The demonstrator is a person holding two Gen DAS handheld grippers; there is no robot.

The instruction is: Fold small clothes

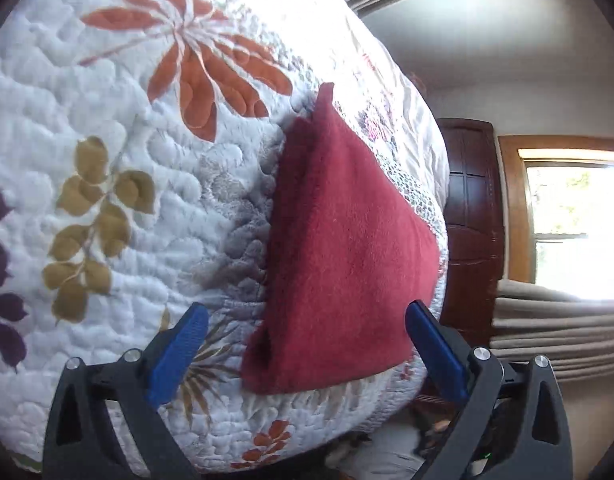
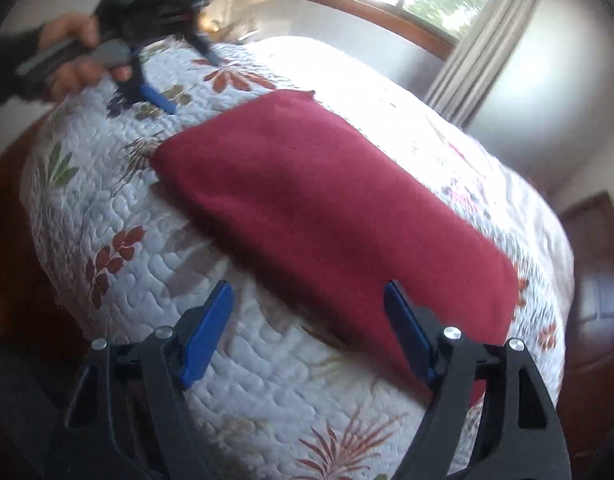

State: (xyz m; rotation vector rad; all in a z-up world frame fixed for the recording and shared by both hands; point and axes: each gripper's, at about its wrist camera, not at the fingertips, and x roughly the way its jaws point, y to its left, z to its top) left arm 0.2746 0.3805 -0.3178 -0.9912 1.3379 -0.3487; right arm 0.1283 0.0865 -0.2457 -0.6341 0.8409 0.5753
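On the bed's quilt (image 2: 147,300): left tongs (image 1: 307,328) apart, hovering off the cloth's left edge. Folded red cloth (image 2: 327,208) lies flat near the bed's edge. Right tongs (image 2: 309,304) apart, over the cloth's near edge.

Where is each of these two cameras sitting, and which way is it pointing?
Left wrist view: sits on the left gripper, looking along its open blue fingers at the red cloth on the flowered quilt, with a door and a window beyond.
Right wrist view: sits on the right gripper, fingers open, looking across the same cloth toward a window; the person's hand holding the other gripper shows at upper left.
Shared: the red cloth, the quilt, the left gripper.
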